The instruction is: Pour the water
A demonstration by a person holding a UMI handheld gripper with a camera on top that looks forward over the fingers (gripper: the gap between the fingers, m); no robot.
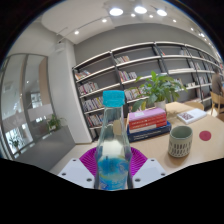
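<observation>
My gripper (112, 163) is shut on a clear plastic water bottle (113, 140) with a blue cap and a blue label. The bottle stands upright between the magenta pads (88, 160), which press on both its sides, and it is held above the table. A ribbed grey-green cup (180, 141) stands on the wooden table (160, 148) to the right, beyond the fingers. The bottle hides the fingertips.
A stack of books (148, 122) with a potted plant (160, 88) behind it sits on the table beyond the bottle. An open book (191, 116) and a red coaster (206, 134) lie right of the cup. Bookshelves (130, 70) line the back wall.
</observation>
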